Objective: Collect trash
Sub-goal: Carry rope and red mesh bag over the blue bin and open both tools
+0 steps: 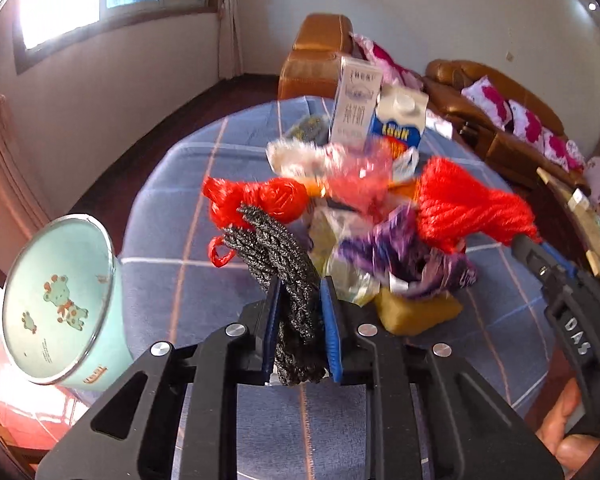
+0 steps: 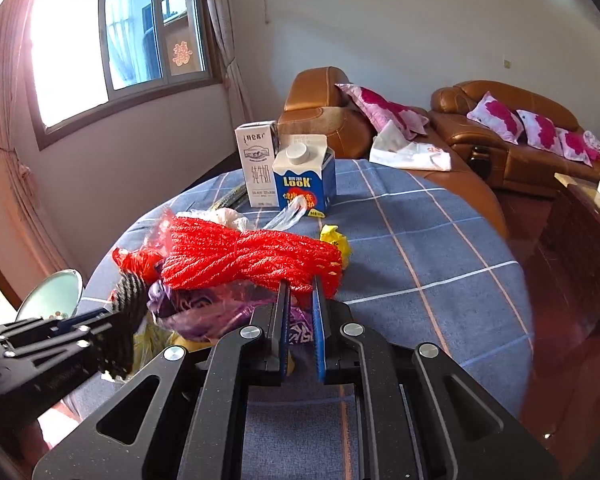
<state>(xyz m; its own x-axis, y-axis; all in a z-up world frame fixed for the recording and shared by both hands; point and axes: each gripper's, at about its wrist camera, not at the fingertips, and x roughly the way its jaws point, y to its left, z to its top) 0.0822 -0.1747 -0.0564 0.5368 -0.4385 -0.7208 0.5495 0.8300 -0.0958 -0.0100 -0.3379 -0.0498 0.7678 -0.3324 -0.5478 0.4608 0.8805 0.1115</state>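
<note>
My left gripper [image 1: 300,292] is shut on a black twisted rope bundle [image 1: 284,264], held above the blue checked tablecloth [image 1: 172,208]. My right gripper [image 2: 300,288] is shut on a red rope bundle [image 2: 244,256], which also shows in the left wrist view [image 1: 468,204]. Between them lies a trash pile: a red plastic bag [image 1: 260,200], a purple wrapper [image 1: 400,256], a yellow packet [image 1: 416,312] and clear plastic bags [image 1: 308,156]. A mint bin [image 1: 60,304] with a giraffe print is tilted at the table's left edge.
A white milk carton [image 2: 258,164] and a blue carton [image 2: 304,176] stand at the table's far side. Brown leather sofas [image 2: 512,136] with pink cushions are behind and to the right. A wooden table [image 2: 588,200] is at the right. A window [image 2: 112,40] is on the left wall.
</note>
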